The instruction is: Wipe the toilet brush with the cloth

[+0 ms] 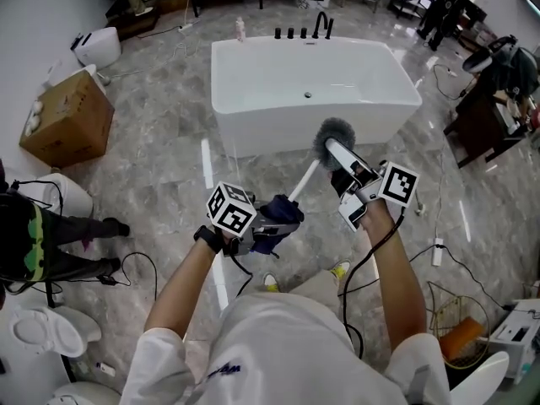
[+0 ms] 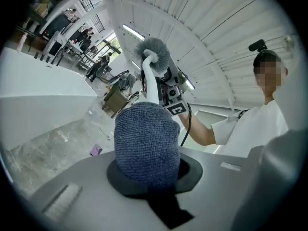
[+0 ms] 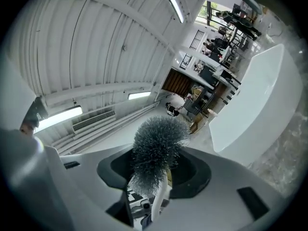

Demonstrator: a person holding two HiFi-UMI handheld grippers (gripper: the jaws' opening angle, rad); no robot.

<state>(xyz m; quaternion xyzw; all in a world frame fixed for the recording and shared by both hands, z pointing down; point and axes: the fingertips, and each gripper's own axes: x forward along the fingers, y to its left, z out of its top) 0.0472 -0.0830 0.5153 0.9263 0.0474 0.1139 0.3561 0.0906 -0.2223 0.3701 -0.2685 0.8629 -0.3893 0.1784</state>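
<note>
- Left gripper (image 1: 263, 224) is clamping shut on a bunched dark blue cloth (image 1: 280, 212), holding it in mid-air just in front of the white bathtub (image 1: 253, 116), on the person's side of it.
- Right gripper (image 1: 342, 164) is gripping the toilet brush (image 1: 335, 133) by its neck, just below the grey bristles, with both jaws pressing on it. The bristle head is showing against the bathtub's near wall.
- The brush's white handle (image 1: 304, 180) is slanting down from the bristles, away from the bathtub, into the cloth. The cloth seems to be wrapping it, likely so it can rub along the handle while the right gripper is steadying the brush.
- Counting what is showing: one toilet brush, one cloth, two grippers, one bathtub.
</note>
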